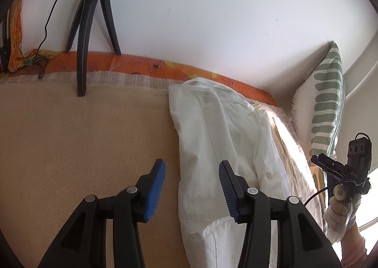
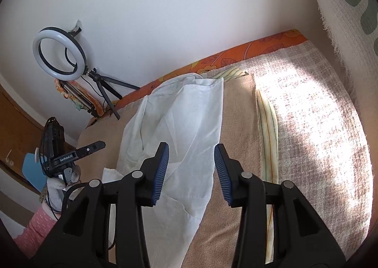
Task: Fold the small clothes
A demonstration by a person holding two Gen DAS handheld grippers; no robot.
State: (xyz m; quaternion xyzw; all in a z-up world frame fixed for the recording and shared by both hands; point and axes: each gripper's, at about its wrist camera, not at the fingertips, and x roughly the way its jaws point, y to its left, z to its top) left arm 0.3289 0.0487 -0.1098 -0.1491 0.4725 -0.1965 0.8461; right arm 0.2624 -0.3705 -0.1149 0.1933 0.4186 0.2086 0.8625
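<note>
Shirt (image 1: 219,140) lies folded lengthwise on your tan blanket (image 1: 82,140), its lower end cut off by the frame. Left gripper (image 1: 191,191) and right gripper (image 2: 191,174) both hover half-open over it, nothing between the pads.

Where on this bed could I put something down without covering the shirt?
Bare tan blanket lies between the white folded shirt and the black tripod. Another strip separates shirt from checked woven throw. It is crowded by the green-striped pillow.

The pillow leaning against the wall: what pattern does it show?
Green stripes and blotches on white; the pillow shows best in the left wrist view.
</note>
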